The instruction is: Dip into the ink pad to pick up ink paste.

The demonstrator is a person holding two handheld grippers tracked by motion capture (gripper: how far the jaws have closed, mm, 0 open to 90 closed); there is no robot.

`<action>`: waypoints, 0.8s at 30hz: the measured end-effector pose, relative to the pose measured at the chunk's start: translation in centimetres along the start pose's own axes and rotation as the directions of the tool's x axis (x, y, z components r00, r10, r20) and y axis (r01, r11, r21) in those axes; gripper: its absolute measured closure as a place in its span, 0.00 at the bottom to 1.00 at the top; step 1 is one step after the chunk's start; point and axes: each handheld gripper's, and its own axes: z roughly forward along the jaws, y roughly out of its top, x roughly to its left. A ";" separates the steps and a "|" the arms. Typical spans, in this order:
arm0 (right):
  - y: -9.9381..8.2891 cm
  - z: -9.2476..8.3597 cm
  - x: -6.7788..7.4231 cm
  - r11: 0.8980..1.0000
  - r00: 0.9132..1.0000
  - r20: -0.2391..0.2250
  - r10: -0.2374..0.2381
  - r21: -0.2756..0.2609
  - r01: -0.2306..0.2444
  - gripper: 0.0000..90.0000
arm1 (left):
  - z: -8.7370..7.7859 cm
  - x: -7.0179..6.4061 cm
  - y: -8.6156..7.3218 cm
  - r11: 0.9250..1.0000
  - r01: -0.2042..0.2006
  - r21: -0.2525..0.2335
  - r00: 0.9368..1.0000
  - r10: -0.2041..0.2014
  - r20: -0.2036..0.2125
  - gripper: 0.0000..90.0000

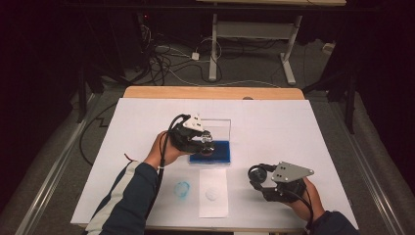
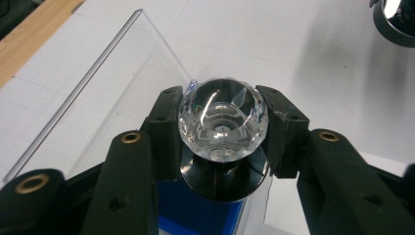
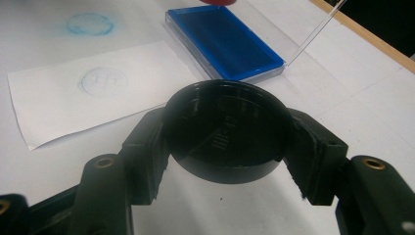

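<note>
Left gripper (image 2: 222,125) jaws clamp a crystal-topped stamp (image 2: 222,122) over the ink pad (image 1: 211,151); right gripper (image 3: 226,147) jaws grip a black cap (image 3: 226,129).

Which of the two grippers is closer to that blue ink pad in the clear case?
The left. The left gripper, holding a crystal-topped stamp, hangs right over the blue ink pad. The right gripper, shut on a black round cap, sits off to the pad's right, nearer the person.
</note>
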 end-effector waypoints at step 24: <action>-0.1 0.2 0.1 1.000 1.000 -0.010 -0.005 0.012 0.005 0.42 | 3.5 0.9 -0.5 0.998 0.037 0.047 0.999 -0.036 -0.019 0.60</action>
